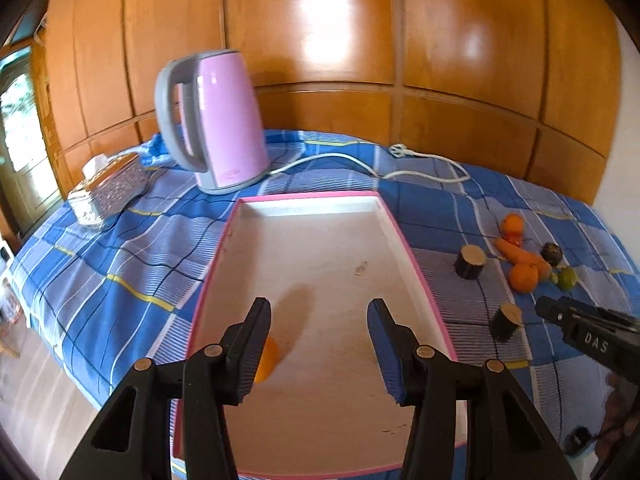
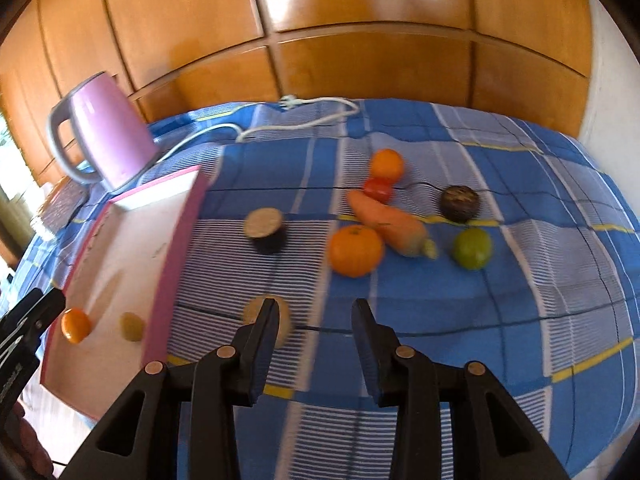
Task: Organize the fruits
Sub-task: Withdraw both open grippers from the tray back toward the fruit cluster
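Both tongs (left (image 1: 318,344), right (image 2: 316,340)) apart, empty, above blue checked cloth (image 2: 460,320) before glossy wooden panelling (image 1: 320,40).

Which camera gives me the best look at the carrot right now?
The right wrist view: the carrot lies whole and near mid-frame among the other produce. In the left wrist view the same carrot is small at the right edge, partly crowded by an orange.

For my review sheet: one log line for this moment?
tray: orange, one small fruit | cloth: other produce | left tool open | right tool open

Two small fruits (image 2: 76,325) lie in the pink-rimmed tray (image 2: 176,240); remaining produce (image 2: 356,250) clusters on the cloth.
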